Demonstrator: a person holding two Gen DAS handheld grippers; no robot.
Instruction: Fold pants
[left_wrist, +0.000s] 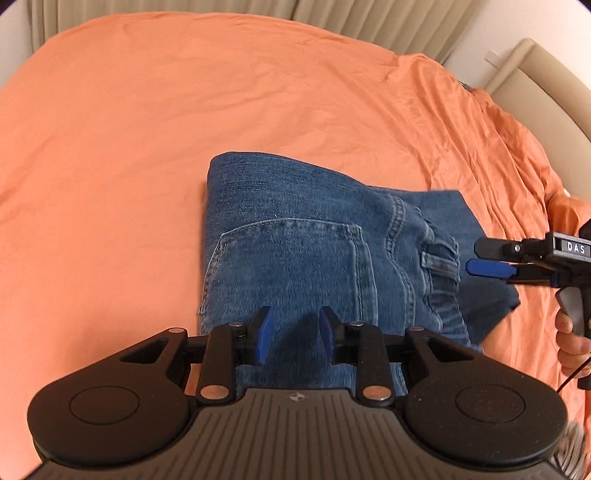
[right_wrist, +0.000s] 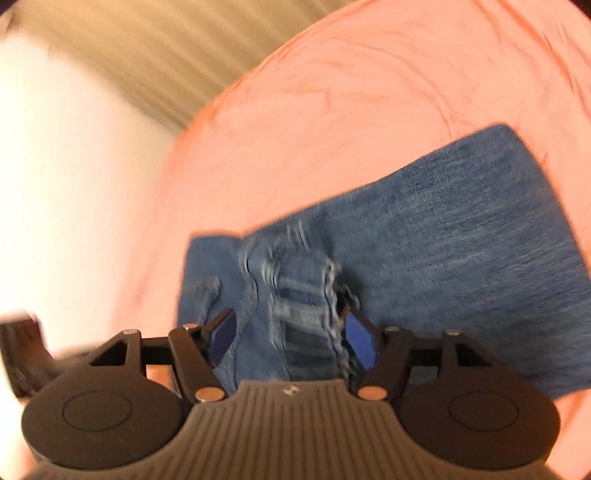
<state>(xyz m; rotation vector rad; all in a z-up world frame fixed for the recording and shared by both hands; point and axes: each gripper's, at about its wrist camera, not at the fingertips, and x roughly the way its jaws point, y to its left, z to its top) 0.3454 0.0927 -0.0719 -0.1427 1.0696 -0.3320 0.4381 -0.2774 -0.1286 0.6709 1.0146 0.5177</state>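
Blue jeans (left_wrist: 295, 240) lie folded in a compact stack on the orange bed sheet (left_wrist: 147, 129), back pocket up and waistband with belt loops to the right. My left gripper (left_wrist: 295, 332) hovers over the near edge of the stack, its blue pads a little apart with no cloth pinched between them. My right gripper (left_wrist: 480, 257) reaches in from the right, level with the waistband. In the blurred right wrist view the right gripper (right_wrist: 291, 336) stands wide open above the waistband of the jeans (right_wrist: 461, 229), its pads not pressing on the denim.
The bed sheet (right_wrist: 369, 92) spreads wide to the left and behind the jeans. Beige curtains (left_wrist: 184, 7) hang behind the bed and a padded headboard (left_wrist: 546, 74) rises at the right. A person's hand (left_wrist: 570, 332) holds the right gripper's handle.
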